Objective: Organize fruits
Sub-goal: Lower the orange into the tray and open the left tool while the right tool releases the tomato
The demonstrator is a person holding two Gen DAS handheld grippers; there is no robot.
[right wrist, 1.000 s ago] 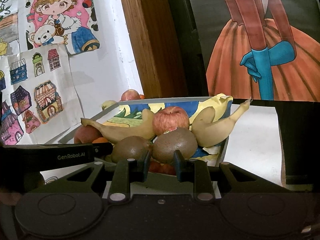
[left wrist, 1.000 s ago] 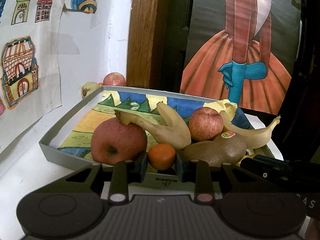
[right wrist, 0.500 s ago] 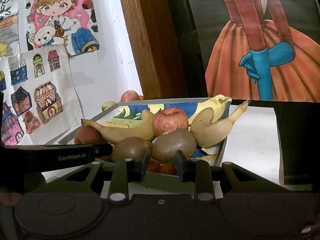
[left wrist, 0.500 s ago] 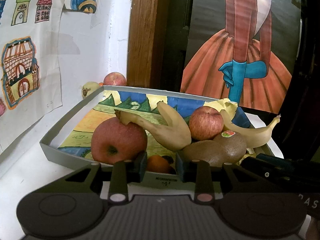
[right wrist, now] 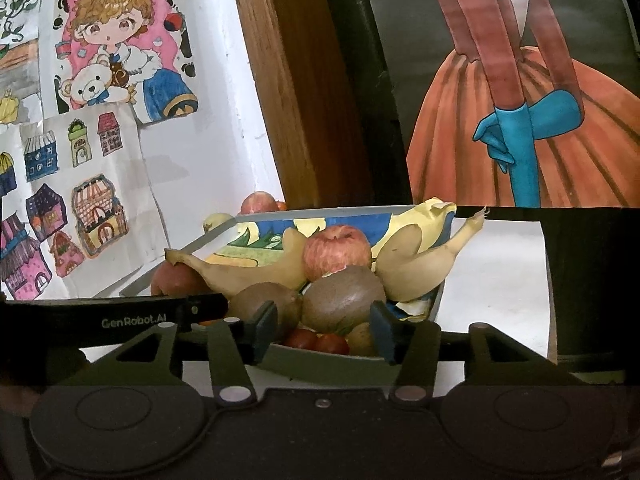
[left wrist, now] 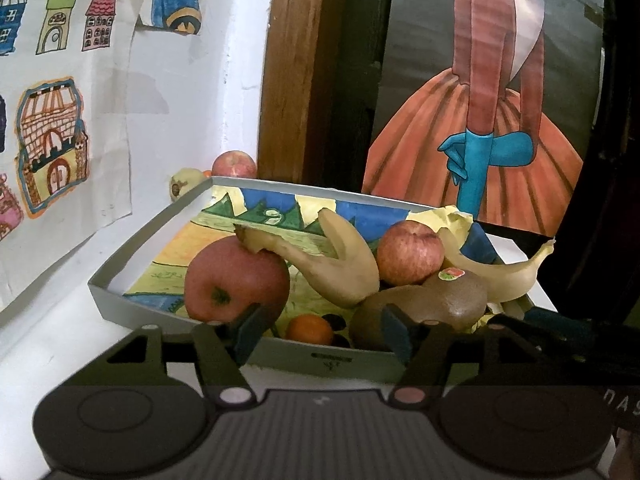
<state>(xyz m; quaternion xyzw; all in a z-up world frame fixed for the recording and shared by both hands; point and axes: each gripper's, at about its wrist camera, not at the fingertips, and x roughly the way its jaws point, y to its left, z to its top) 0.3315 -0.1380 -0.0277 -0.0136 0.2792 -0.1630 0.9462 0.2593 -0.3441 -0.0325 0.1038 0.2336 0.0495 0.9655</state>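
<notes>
With the jaws of the left gripper [left wrist: 320, 330] spread wide and holding nothing, the small orange [left wrist: 310, 329] lies low in the grey tray [left wrist: 132, 240] just beyond them, at about 12 o'clock from the fingertips. The step in hand looks like letting that orange settle among the other fruit, so the sound way is to draw the tool straight back and slightly up, keeping its left finger off the big red apple [left wrist: 236, 280] at 10 o'clock and its right finger off the kiwi [left wrist: 432, 304] at 2 o'clock, since the bananas [left wrist: 320, 264] lean loosely on both and could slide.

The right gripper [right wrist: 324, 332] is likewise parted and empty, facing the tray's near wall, with two kiwis [right wrist: 344, 296] just ahead at 12 o'clock and small red fruits [right wrist: 316, 340] beneath them.

Readable writing is scarce: "GenRobot.AI" on the black tool body crossing the right view at 9 o'clock, "MORNIN" atop the pink cartoon poster [right wrist: 116, 40], and a small red sticker [left wrist: 452, 274] on the kiwi, too small to read.
</notes>
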